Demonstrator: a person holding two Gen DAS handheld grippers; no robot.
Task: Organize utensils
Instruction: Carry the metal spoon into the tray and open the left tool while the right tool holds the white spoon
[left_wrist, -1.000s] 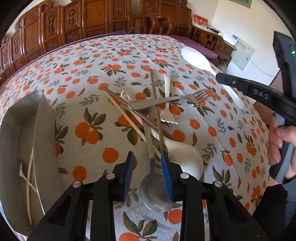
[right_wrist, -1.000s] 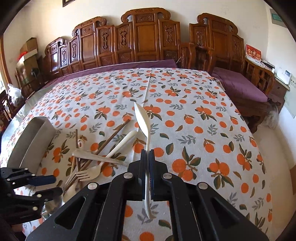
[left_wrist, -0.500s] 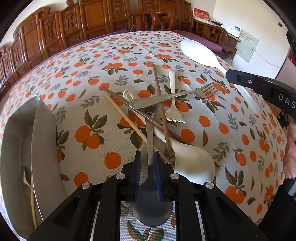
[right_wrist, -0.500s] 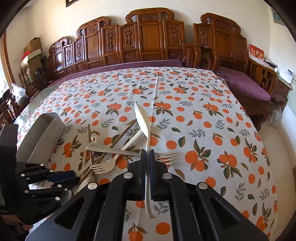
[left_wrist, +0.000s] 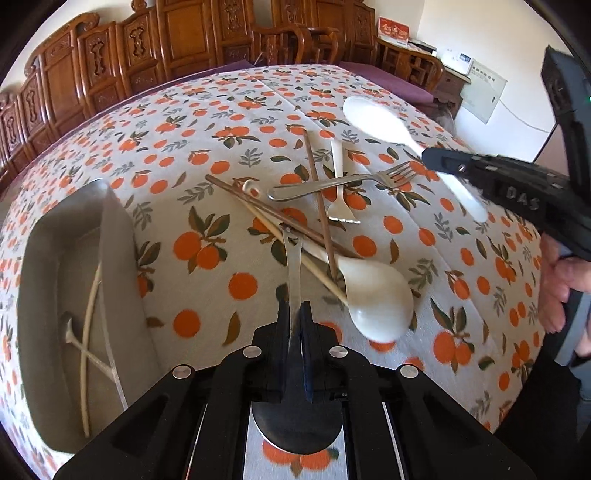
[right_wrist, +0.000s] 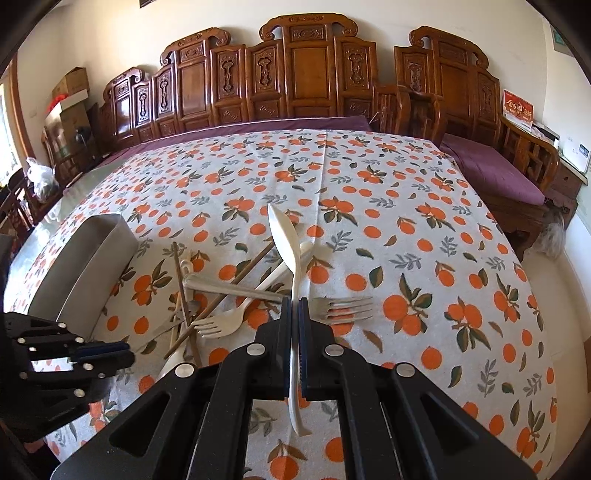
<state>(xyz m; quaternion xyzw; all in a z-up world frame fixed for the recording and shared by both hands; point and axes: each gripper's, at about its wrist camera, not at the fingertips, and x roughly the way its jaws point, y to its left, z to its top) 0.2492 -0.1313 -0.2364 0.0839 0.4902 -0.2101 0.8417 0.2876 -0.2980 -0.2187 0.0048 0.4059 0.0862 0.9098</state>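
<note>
My left gripper (left_wrist: 294, 314) is shut on the handle of a metal spoon (left_wrist: 293, 266), its bowl toward the camera, lifted a little out of the pile. The pile holds a metal fork (left_wrist: 343, 181), a white plastic fork (left_wrist: 340, 192), brown chopsticks (left_wrist: 321, 206), pale chopsticks and a white ladle spoon (left_wrist: 376, 299). My right gripper (right_wrist: 294, 306) is shut on a white plastic spoon (right_wrist: 286, 240) and holds it above the table; it shows at the right of the left wrist view (left_wrist: 373, 118).
A metal tray (left_wrist: 74, 266) with divided compartments lies at the left and holds pale chopsticks and a small utensil; it also shows in the right wrist view (right_wrist: 92, 258). The orange-print tablecloth (right_wrist: 406, 229) covers the table. Carved wooden chairs stand behind.
My left gripper moved forward over the metal spoon, shut on its handle and lifted it slightly. My right gripper kept hold of the white spoon and drifted left toward the pile.
</note>
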